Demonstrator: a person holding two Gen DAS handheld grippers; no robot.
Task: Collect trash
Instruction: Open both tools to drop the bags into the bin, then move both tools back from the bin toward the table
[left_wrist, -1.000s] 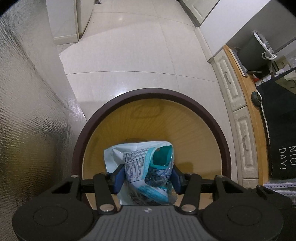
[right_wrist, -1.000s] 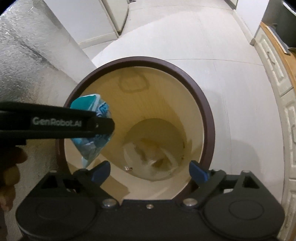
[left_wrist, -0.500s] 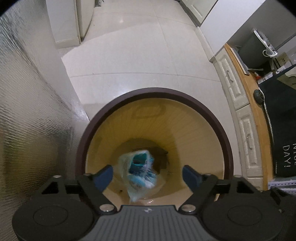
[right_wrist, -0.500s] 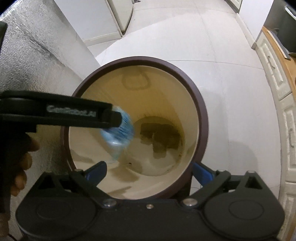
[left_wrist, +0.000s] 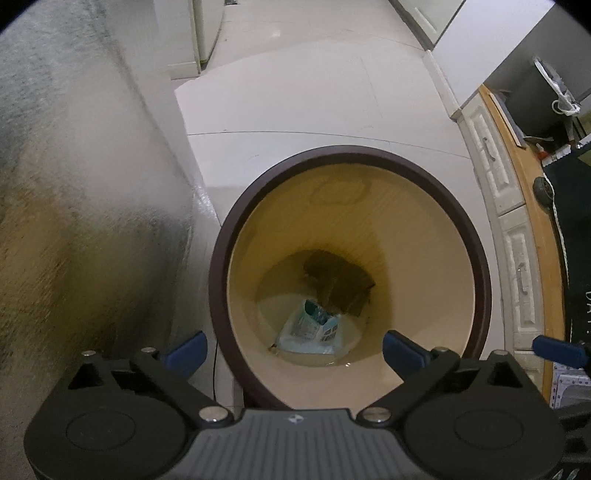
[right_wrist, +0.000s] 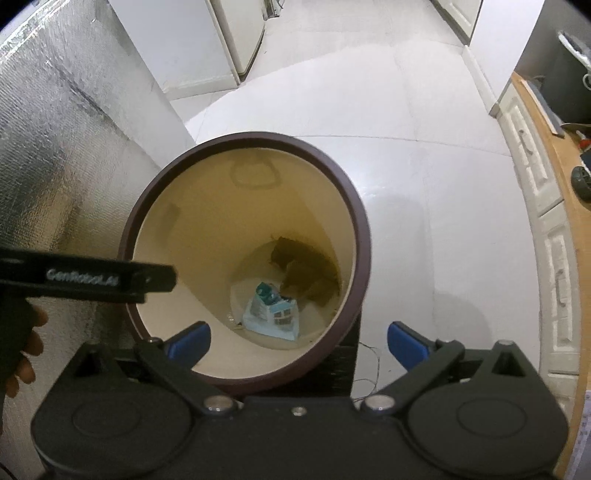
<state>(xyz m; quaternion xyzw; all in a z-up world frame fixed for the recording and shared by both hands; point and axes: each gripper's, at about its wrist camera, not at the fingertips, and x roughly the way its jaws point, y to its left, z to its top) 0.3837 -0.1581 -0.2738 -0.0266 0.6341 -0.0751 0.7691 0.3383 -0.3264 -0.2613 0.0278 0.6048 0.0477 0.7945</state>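
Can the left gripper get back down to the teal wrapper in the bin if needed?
Probably yes. The left gripper is open and empty above the bin, and nothing blocks its mouth. The teal wrapper lies at the bottom beside dark trash, so it would need a deep reach.
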